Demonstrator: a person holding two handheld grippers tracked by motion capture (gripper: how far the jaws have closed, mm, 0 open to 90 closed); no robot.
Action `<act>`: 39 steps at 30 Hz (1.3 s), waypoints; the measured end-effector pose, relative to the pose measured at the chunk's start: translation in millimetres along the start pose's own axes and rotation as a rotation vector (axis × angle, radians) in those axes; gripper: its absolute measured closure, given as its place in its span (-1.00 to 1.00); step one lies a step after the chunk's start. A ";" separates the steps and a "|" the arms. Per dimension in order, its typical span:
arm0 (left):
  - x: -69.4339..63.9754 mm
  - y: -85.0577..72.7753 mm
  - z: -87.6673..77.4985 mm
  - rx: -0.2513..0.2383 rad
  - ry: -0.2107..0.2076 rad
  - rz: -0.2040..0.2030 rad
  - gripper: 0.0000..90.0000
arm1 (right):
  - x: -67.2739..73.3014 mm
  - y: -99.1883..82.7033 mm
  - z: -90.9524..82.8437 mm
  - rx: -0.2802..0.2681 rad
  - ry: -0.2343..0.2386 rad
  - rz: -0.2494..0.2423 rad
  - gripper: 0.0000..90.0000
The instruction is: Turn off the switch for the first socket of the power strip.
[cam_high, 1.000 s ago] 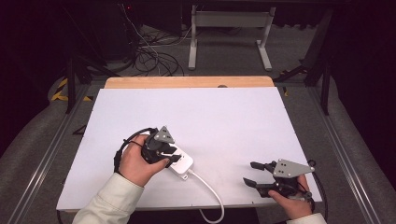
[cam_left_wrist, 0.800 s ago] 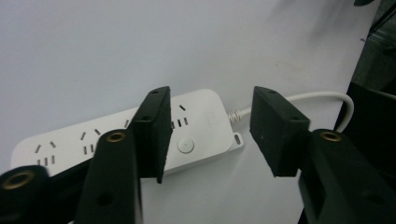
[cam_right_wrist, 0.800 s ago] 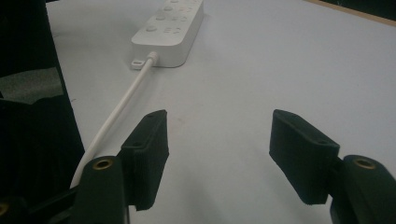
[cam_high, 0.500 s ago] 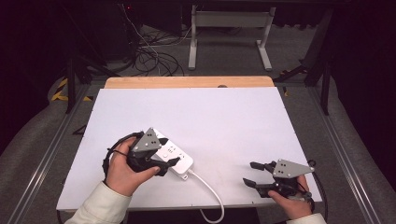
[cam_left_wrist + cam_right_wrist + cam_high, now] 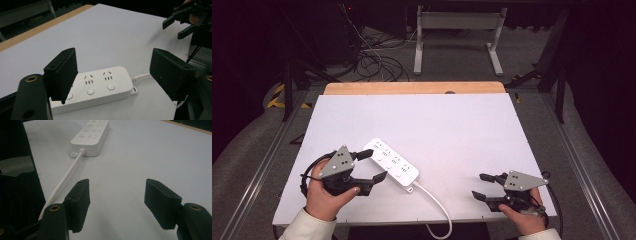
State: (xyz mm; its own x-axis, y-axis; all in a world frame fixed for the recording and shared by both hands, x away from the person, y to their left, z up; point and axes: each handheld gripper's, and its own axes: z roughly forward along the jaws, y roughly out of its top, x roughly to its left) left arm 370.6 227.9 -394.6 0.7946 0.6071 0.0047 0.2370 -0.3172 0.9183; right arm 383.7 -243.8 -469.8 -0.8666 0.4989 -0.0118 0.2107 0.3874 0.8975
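A white power strip (image 5: pixel 392 165) lies flat at the front left of the white tabletop (image 5: pixel 447 125), and its white cable (image 5: pixel 434 200) runs off the front edge. My left gripper (image 5: pixel 373 166) sits at the strip's left end. Its jaws have just been opening and stand wide, with nothing pressed between them. In the left gripper view the strip (image 5: pixel 100 85) lies just ahead of the left gripper (image 5: pixel 116 71), its left end hidden behind one jaw. My right gripper (image 5: pixel 480 186) rests open at the front right, away from the strip (image 5: pixel 91 135) and beside the cable (image 5: pixel 67 177).
A wooden strip (image 5: pixel 412 88) borders the table's far edge. Tangled cables (image 5: pixel 372 60) and a metal stand (image 5: pixel 457 30) are on the floor beyond it. The right gripper (image 5: pixel 185 20) shows far off in the left gripper view.
My left hand has slid left and toward the front edge, off the power strip, and its jaws have opened. The strip now lies uncovered. The right hand has stayed still.
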 end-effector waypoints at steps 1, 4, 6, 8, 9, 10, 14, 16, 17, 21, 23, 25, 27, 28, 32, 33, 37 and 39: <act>0.9 -3.8 -1.7 -0.012 0.005 0.001 -0.54 | 0.2 0.1 0.1 -0.001 0.000 0.001 -0.15; 3.0 -14.8 -6.3 -0.027 0.024 -0.005 -0.54 | 0.4 0.3 -0.1 -0.001 0.001 0.000 -0.15; 4.1 -22.1 -8.9 -0.033 0.033 -0.008 -0.54 | 0.0 0.1 -0.3 -0.001 -0.002 0.000 -0.15; 5.9 -28.9 -11.6 -0.041 0.050 0.008 -0.57 | -0.2 -0.1 -0.4 -0.001 -0.003 0.002 -0.16; 6.2 -32.4 -12.6 -0.048 0.056 0.008 -0.58 | -0.2 0.0 -0.5 0.000 -0.004 0.001 -0.16; 7.3 -35.8 -13.7 -0.055 0.060 0.020 -0.59 | -0.2 0.0 -0.5 -0.001 -0.004 0.001 -0.16; 9.9 -48.8 -16.1 -0.070 0.076 0.012 -0.64 | -0.1 0.1 -0.5 -0.002 -0.005 0.002 -0.16; 10.4 -54.8 -16.3 -0.074 0.076 -0.005 -0.69 | -0.2 0.1 -0.4 -0.002 -0.006 0.003 -0.16; 11.1 -58.1 -16.4 -0.078 0.075 -0.011 -0.72 | -0.3 0.1 -0.3 -0.003 -0.006 0.003 -0.16; 15.3 -70.8 -16.4 -0.070 0.080 -0.037 -0.76 | 0.4 0.5 -0.2 -0.004 -0.003 0.001 -0.16; 17.0 -75.7 -16.5 -0.061 0.084 -0.050 -0.78 | 0.0 0.2 -0.5 -0.004 -0.005 0.002 -0.16; 17.7 -79.2 -16.4 -0.054 0.088 -0.049 -0.79 | -0.5 -0.1 -0.3 -0.005 -0.003 0.005 -0.16; 17.7 -82.8 -16.3 -0.038 0.097 -0.039 -0.79 | -0.7 -0.3 -0.2 -0.005 -0.002 0.005 -0.16; 17.8 -84.2 -16.3 -0.029 0.105 -0.030 -0.80 | -0.8 -0.4 -0.3 -0.005 -0.001 0.005 -0.16; 16.7 -90.8 -16.2 0.013 0.107 -0.013 -0.81 | -1.7 -1.0 -1.4 -0.007 -0.004 0.007 -0.16; 16.5 -92.6 -16.2 0.027 0.108 -0.008 -0.81 | -2.0 -1.1 -1.6 -0.007 -0.004 0.007 -0.16; 16.4 -98.8 -14.0 0.062 0.111 -0.032 -0.82 | -2.5 -1.5 -1.8 -0.008 -0.002 0.011 -0.16; 16.6 -101.4 -13.2 0.076 0.108 -0.045 -0.82 | -2.6 -1.6 -1.7 -0.009 -0.003 0.013 -0.16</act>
State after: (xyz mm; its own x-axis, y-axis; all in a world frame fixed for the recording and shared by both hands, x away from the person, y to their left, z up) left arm 352.3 279.7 -482.4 0.7186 0.6954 0.0104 0.3159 -0.3397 0.8859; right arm 384.8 -247.0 -470.5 -0.8628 0.5056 -0.0016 0.2176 0.3740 0.9015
